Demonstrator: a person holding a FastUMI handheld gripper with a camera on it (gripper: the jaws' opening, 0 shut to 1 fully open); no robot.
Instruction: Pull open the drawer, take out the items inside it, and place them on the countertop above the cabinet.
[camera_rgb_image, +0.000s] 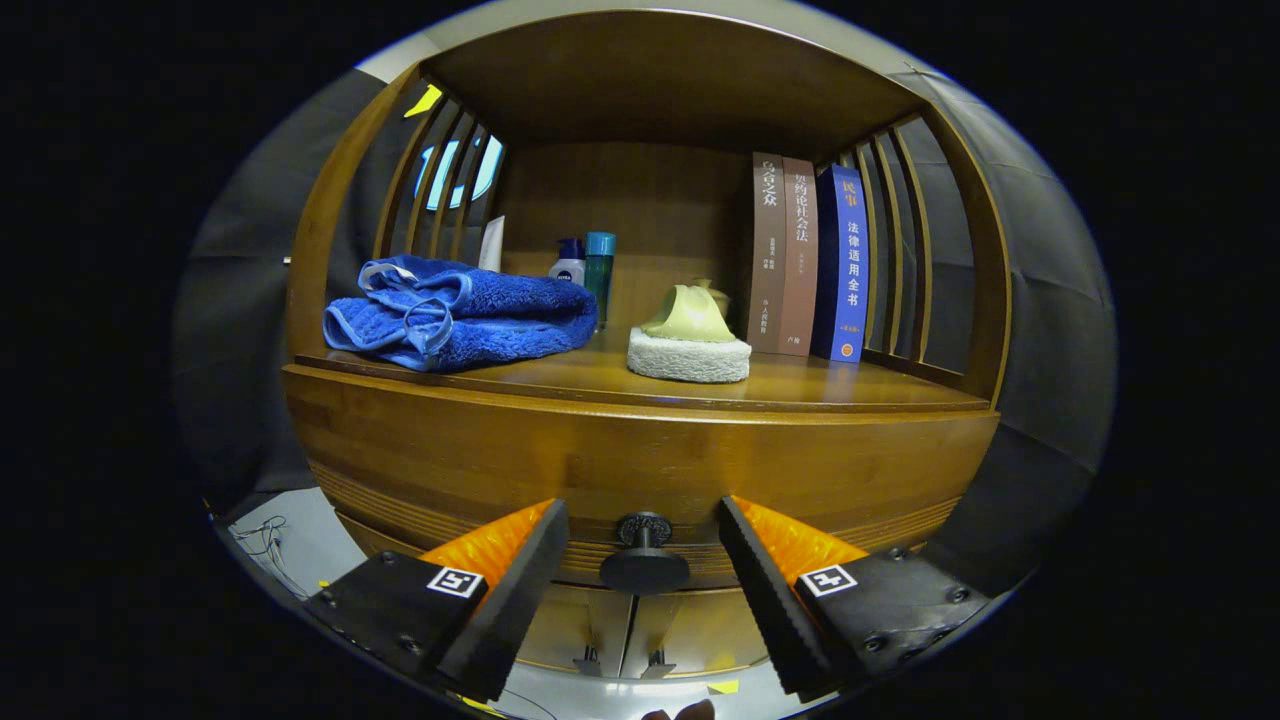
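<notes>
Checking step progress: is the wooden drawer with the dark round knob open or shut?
Shut. The wooden drawer front sits flush under the countertop edge; the dark round knob sits between the open gripper's fingers, ungrasped.

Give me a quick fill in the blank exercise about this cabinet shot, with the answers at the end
1. The gripper is ____, with the drawer knob between its fingers.
2. The folded towel on the countertop is ____ in colour.
3. The sponge sits just left of ____ upright books.

Answers: open; blue; three

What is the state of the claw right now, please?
Claw: open, fingers on either side of the drawer knob, not touching it; holding nothing.
</notes>
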